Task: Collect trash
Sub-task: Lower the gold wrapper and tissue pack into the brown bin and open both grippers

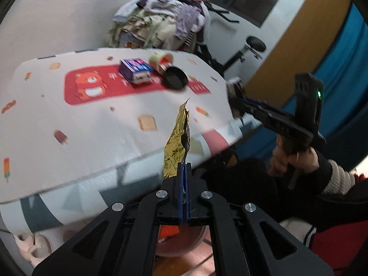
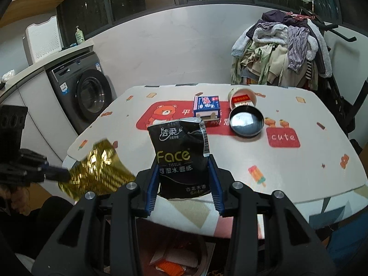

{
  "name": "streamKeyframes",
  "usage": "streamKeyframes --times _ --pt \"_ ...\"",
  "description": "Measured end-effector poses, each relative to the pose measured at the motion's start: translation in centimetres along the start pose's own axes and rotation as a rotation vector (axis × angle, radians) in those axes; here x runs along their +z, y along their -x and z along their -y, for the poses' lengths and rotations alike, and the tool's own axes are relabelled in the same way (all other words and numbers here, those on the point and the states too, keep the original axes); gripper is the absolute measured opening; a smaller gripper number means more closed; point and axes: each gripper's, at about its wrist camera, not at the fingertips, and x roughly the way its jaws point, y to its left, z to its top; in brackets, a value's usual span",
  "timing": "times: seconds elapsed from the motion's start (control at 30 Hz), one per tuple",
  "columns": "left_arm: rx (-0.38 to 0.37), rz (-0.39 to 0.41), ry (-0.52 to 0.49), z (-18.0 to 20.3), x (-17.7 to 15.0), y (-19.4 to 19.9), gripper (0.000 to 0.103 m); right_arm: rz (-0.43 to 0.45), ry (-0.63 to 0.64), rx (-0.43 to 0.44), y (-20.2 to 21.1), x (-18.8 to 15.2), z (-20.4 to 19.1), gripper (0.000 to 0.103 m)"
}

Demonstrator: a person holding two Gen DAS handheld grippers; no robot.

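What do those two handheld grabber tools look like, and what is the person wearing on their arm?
Each gripper is matte black plastic with jointed linkage bars, silver round rivets and two blue-faced fingers. That shows on the left gripper and the right gripper. Seen from the left camera, the right one carries a black block with a small green light. The hand on its handle emerges from a dark sleeve over a cream knitted cuff.

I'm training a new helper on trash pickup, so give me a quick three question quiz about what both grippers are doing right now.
1. True or false: the left gripper is shut on the gold wrapper.
2. What does the right gripper hold? A) black tissue pack B) blue box C) black lid
3. Fill in: the paper cup on the table lies on its ____.

Key: 1 true; 2 A; 3 side.
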Motion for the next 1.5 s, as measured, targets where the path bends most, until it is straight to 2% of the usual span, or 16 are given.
streamKeyframes --times 0.13,0.3,0.67,0.77,0.87,0.93,1.0,1.13,1.2,1.3,1.5 --pt "-0.032 -0.047 -0.025 1.4 -2.1 -0.9 0.002 -0.004 -0.004 0.004 0.6 -1.5 -0.5 0.041" --pt "-0.035 -0.086 -0.057 2.4 -4.3 -2.3 0.002 -0.012 -0.013 0.003 1.1 -3.4 -0.7 0.041" --pt "0.083 -0.241 -0.105 0.8 -8.4 -9.1 0.002 -0.060 -0.041 -0.002 1.0 -7.5 -0.1 0.041" --pt "0.111 -0.260 -0.111 0.3 -8.6 -10.5 0.002 -0.071 -0.062 -0.001 0.8 -7.9 0.5 0.041" --pt "0.139 -0.243 -0.125 -0.1 -8.6 -11.4 0.003 -0.080 -0.083 0.000 0.4 -8.1 1.0 0.041" --pt "0.129 -0.204 -0.133 -0.2 -8.6 -11.6 0.014 -0.087 -0.095 0.004 0.1 -8.3 1.2 0.041" --pt "0.125 -0.163 -0.126 -0.3 -8.6 -11.4 0.052 -0.096 -0.106 0.008 -0.3 -8.5 1.2 0.041" --pt "0.175 -0.073 -0.098 -0.4 -8.5 -9.4 0.063 -0.108 -0.122 0.025 -1.1 -9.0 0.9 0.041" --pt "0.203 -0.014 -0.082 -0.3 -8.5 -8.0 0.075 -0.128 -0.118 0.039 -1.8 -9.5 0.4 0.041" --pt "0.255 0.066 -0.085 0.2 -9.1 -5.8 0.087 -0.169 -0.086 0.050 -3.1 -10.8 -0.9 0.041" --pt "0.354 0.193 -0.108 1.2 -9.8 -3.2 0.092 -0.218 0.066 0.056 -4.4 -11.9 -4.2 0.042"
